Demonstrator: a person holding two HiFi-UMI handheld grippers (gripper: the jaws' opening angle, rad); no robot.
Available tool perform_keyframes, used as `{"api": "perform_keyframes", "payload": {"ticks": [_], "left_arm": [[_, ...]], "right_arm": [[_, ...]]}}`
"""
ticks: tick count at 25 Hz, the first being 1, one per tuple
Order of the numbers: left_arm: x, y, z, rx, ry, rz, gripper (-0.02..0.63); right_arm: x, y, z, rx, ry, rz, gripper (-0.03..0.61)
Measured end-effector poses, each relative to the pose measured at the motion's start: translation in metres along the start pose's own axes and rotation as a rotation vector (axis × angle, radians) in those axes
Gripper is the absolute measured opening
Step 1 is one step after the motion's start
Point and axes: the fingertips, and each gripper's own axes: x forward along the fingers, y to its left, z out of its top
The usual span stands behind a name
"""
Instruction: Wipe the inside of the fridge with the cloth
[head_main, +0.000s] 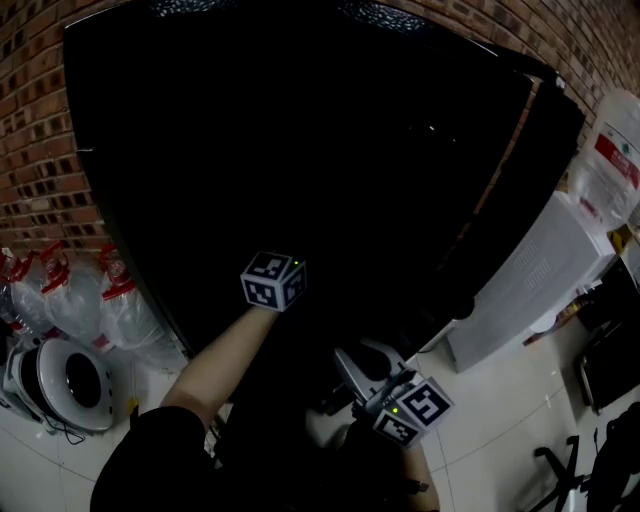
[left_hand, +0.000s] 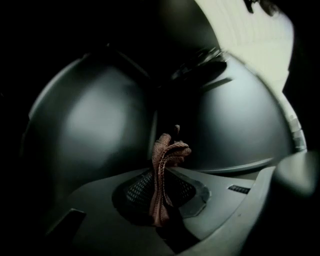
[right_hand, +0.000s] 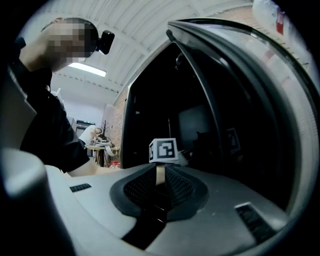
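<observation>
**Cloth Clenched in Left Jaws Inside the Dark Fridge**

Nearest the person, the right gripper (right_hand: 160, 170) hung low, just outside the fridge (head_main: 300, 150). Its jaws were drawn together to a thin slit, and nothing sat between them. White tiled floor (head_main: 500, 430) lay to its right.

A little farther in, the person's bare left forearm (head_main: 220, 360) reached away into the open black cabinet. The left gripper (left_hand: 164, 150) was at the end of it, and only its marker cube caught the light in the head view. Its jaws were clenched on the cloth (left_hand: 161, 175), a pinkish-brown knitted piece. The cloth ran as a narrow fold between the pads and bunched into a small crest past the tips. It was inside the fridge, in front of smooth dark inner walls, but whether it touched any wall could not be told.

The fridge door (head_main: 548, 150) stood open on the right. Beside it, on the right, was a white water dispenser (head_main: 530, 275) with a bottle on top. On the left, near the floor, a cluster of clear bottles (head_main: 80, 300) stood behind a round white appliance (head_main: 60, 385). Farthest back, a brick wall (head_main: 40, 150) ran behind everything.
</observation>
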Motion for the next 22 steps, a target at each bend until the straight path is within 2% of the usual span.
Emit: {"api": "perform_keyframes", "payload": {"ticks": [5,9,11,12,13,16,18,20,22], "left_arm": [[-0.058,-0.056,0.008,-0.028,-0.006,-0.152,0.046],[-0.092,-0.083,-0.006,-0.155,0.049,-0.216,0.046],[-0.102,-0.093,-0.019,-0.174,0.099,-0.228,0.046],[-0.105,-0.098,-0.025,-0.146,0.134,-0.227,0.046],[-0.107,-0.104,-0.031,-0.083,0.176,-0.225,0.046],[-0.110,-0.130,-0.046,0.245,0.318,-0.263,0.046],[-0.110,-0.143,-0.056,0.411,0.396,-0.329,0.046],[-0.107,-0.146,-0.063,0.502,0.444,-0.383,0.046],[-0.100,-0.142,-0.068,0.538,0.471,-0.404,0.046]], "right_arm": [[-0.025,0.002,0.020,0.002,-0.062,-0.013,0.058],[-0.035,0.015,0.020,0.010,-0.072,0.005,0.058],[-0.037,0.024,0.018,0.008,-0.068,0.024,0.058],[-0.037,0.029,0.017,0.005,-0.066,0.034,0.058],[-0.037,0.032,0.016,0.002,-0.065,0.042,0.058],[-0.039,0.039,0.016,0.001,-0.069,0.047,0.058],[-0.039,0.039,0.017,0.002,-0.076,0.045,0.058],[-0.039,0.039,0.018,0.002,-0.081,0.045,0.058],[-0.037,0.039,0.017,0.004,-0.078,0.048,0.058]]}}
